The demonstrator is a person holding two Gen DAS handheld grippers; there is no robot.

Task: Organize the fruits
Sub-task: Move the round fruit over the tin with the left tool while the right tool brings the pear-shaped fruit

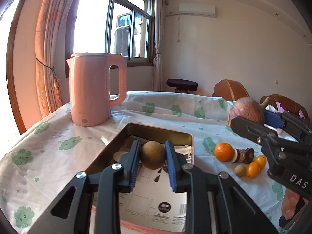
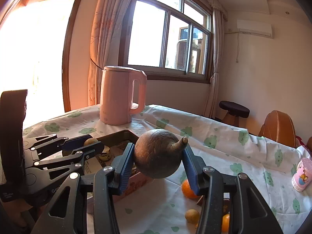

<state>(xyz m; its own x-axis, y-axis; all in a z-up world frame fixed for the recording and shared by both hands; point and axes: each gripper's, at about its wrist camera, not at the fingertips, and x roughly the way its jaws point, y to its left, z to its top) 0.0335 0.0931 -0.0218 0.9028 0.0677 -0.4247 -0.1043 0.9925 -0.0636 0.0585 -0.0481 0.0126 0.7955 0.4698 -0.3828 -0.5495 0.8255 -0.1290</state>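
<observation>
Over the tin box (image 1: 134, 128), the left gripper (image 1: 153, 157) pinches a small brown fruit (image 1: 153, 157); the right gripper (image 2: 159, 160) clamps a large stemmed fruit (image 2: 159, 154). Few items boxed; oranges (image 1: 224, 152) remain on the tablecloth (image 1: 58, 128).

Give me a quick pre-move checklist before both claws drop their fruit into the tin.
1. Left claw grip on the small brown fruit: ok, both pads press on its sides.
2. Right claw grip on the large stemmed fruit: ok, clamped between both pads.
3. Left fruit over the tin: ok, it hangs above the open tray.
4. Right fruit over the tin: not ok, it sits beside the tin's edge, above the tablecloth.
5. Room in the tin for the large fruit: cannot tell, pieces already lie inside and the claws hide much of the floor.
6. Kettle clear of the path: ok, it stands behind the tin.
</observation>
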